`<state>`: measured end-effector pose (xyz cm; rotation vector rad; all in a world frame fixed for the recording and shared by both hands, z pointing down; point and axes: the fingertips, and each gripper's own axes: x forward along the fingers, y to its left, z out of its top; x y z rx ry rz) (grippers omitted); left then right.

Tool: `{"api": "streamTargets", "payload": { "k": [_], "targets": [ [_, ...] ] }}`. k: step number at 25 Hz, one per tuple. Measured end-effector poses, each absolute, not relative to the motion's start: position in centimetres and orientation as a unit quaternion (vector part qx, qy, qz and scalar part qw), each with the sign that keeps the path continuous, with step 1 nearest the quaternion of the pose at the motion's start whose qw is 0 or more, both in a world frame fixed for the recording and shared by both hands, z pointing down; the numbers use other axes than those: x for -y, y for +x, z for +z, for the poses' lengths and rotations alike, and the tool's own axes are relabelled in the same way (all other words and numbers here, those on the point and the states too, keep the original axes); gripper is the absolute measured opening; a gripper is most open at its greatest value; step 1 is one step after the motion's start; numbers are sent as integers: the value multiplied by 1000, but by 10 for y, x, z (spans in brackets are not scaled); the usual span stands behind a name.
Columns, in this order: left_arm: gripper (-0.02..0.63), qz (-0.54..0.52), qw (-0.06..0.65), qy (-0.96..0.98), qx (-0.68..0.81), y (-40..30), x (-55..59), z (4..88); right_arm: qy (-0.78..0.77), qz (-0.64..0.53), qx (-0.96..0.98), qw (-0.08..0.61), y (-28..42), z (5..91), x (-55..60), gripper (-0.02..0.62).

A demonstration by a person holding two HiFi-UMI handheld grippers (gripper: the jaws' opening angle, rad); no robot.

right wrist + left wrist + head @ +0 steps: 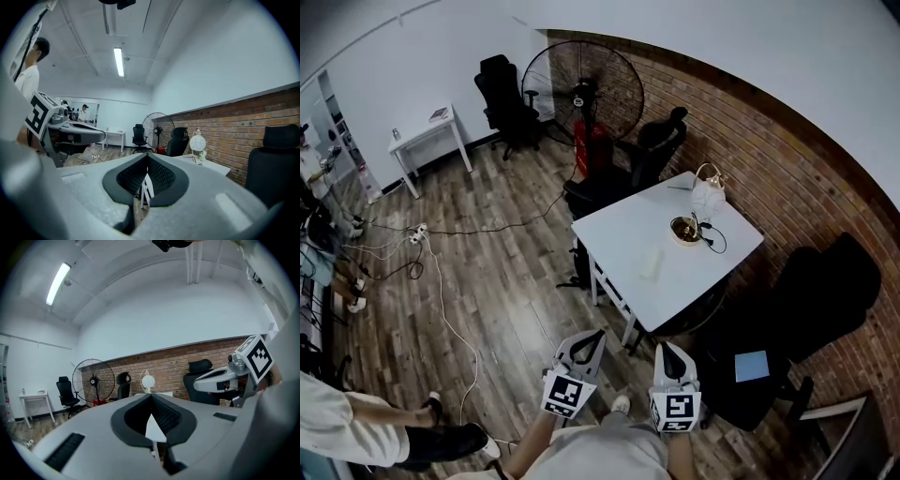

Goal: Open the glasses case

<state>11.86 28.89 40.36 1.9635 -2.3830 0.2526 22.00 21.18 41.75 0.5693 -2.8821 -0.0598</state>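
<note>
I'm looking down at the brick wall (pixel 787 159) curving along the right. The white table (pixel 619 234) is standing against it, and a big floor fan (pixel 581 89) is sitting beyond the table's far left corner. Near me, well short of the table, the left gripper (pixel 598 334) and the right gripper (pixel 667 346) are both showing jaws pressed together, with nothing between them. The glasses case (pixel 652 262) is lying on the table, just nearer than the small bowl (pixel 684 230).

Head view steeply down, gripper views level, all sharing white table (pixel 623 234)
</note>
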Motion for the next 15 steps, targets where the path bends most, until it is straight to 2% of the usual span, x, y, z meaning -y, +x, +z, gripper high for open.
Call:
{"api": "streamTargets", "payload": {
  "k": [15],
  "targets": [
    [2, 90, 36, 593, 800, 83, -188, 408, 138, -10, 985, 104, 176, 424, -105, 6]
  ]
}}
